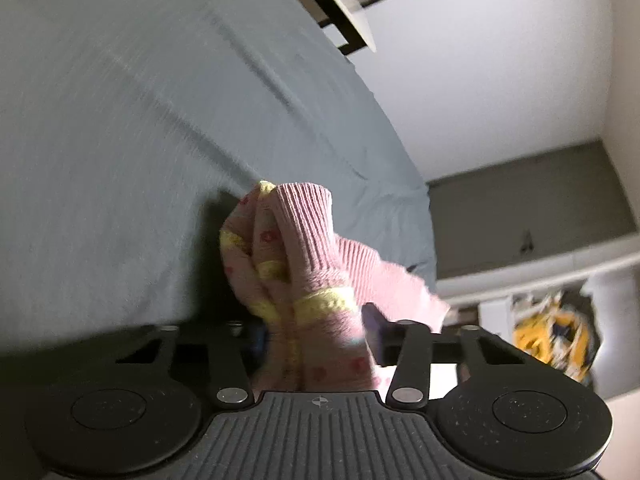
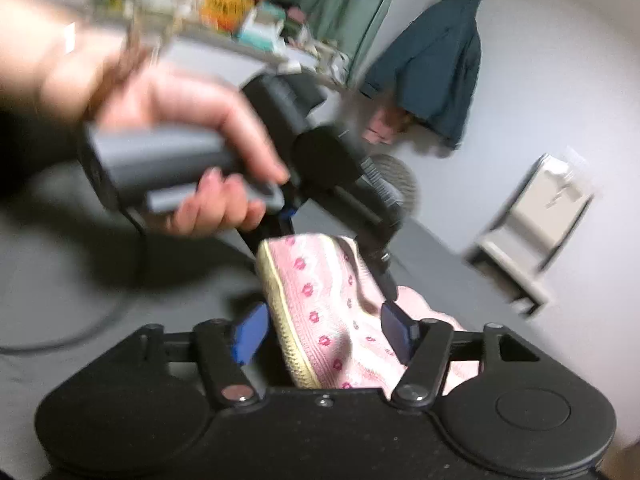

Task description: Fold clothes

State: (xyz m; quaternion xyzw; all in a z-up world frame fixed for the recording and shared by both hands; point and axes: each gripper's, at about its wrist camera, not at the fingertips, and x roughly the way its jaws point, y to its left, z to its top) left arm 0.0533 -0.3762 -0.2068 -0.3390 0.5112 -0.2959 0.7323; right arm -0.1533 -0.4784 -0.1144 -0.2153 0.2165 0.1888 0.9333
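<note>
Clearly mid-lift, not yet a fold. Pink knit garment [image 1: 304,264] bunched between both tools, raised off the grey bed sheet [image 1: 120,140] rather than lying flat on it. Left tool [image 1: 316,332] clamped narrow on a crumpled wad with yellow stripes and a ribbed pink cuff poking out toward 12 o'clock; only the blue pad at 3 o'clock visible, the other buried in cloth. Right tool [image 2: 324,332] closed on the same garment [image 2: 332,320], blue pads pressing either side of a cream-edged hem dotted with pink flowers. Across at 11 o'clock in the right wrist view, the left hand [image 2: 192,140] wrapped round the grey handle of its tool, very near, so the cloth between the two grips slack and doubled. Both views smeared by motion. Dark jacket [image 2: 436,64] hanging on the wall at 1 o'clock, cluttered shelf [image 2: 224,12] at 12.

Likely step: sorting out the garment before laying it down. Next move probably calls for drawing the tools apart to stretch the hem taut, then lowering it flat onto the bed. Risk: a bunched grip catching several layers, leaving a twisted spread.
</note>
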